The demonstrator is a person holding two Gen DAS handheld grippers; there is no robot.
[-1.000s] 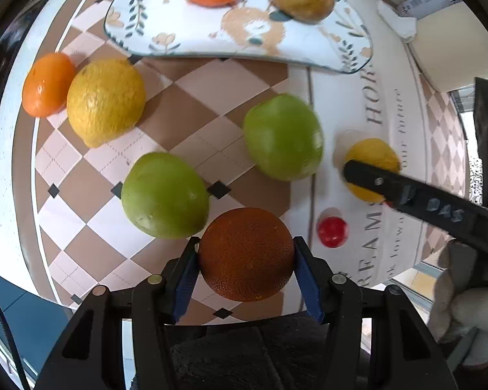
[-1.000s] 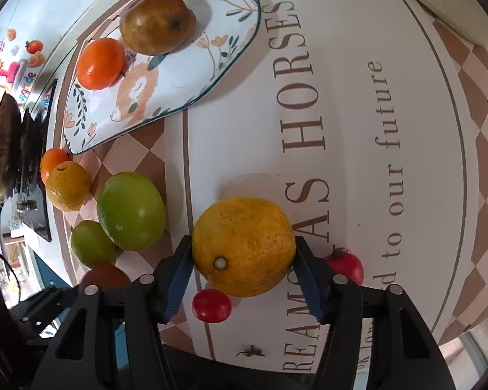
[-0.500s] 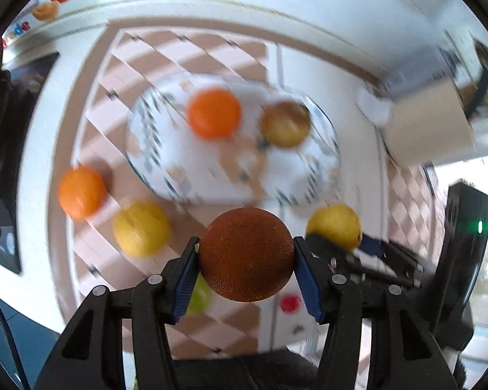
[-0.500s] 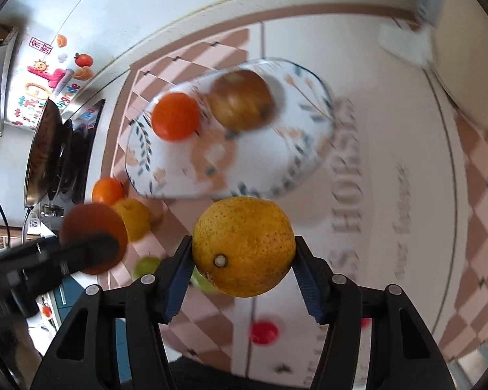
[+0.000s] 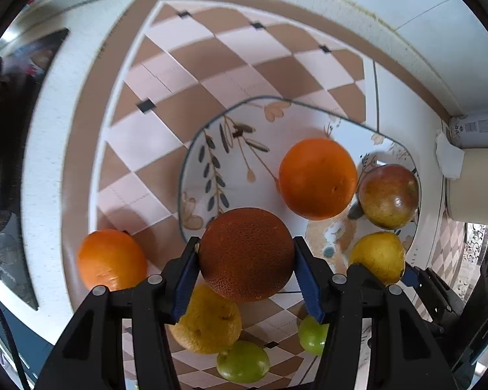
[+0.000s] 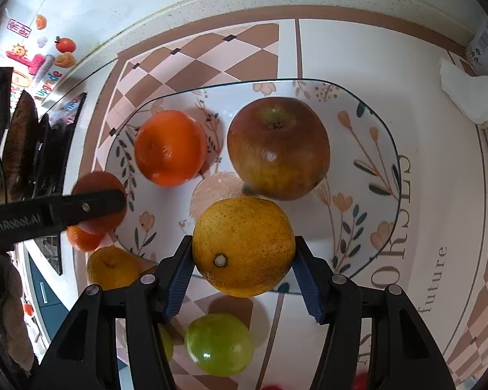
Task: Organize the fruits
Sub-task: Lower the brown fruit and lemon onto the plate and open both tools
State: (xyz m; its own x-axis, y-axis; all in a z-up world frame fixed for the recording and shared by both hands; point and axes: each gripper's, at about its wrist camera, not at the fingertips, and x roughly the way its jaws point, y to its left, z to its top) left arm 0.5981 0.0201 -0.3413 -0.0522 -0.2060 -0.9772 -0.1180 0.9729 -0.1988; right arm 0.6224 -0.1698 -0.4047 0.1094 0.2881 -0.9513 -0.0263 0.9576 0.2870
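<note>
The left tool [image 5: 245, 281] is clamped on a dark, rough-skinned orange [image 5: 246, 254], its blue pads pressed against both sides of the fruit, which hangs over the near left edge of the floral plate [image 5: 211, 149]. The right tool [image 6: 242, 276] grips a yellow-orange citrus [image 6: 243, 245] in the same way, stem end toward the camera, above the near rim of that plate. Two fruits already lie on the plate: a bright orange [image 6: 170, 148] to the left and a reddish-brown apple [image 6: 278, 148] just beside it, stem dimple up. On the checked tabletop [image 5: 211, 65] off the plate's left edge sits another orange [image 5: 112, 260]; nearer the camera lie a yellow lemon-like fruit [image 5: 206, 320] and two green fruits [image 5: 243, 360], partly hidden behind the left tool. In the right wrist view a large green fruit [image 6: 218, 344] sits on the tabletop below the held citrus. A crumpled white tissue [image 6: 467, 97] rests near the far right corner.
</note>
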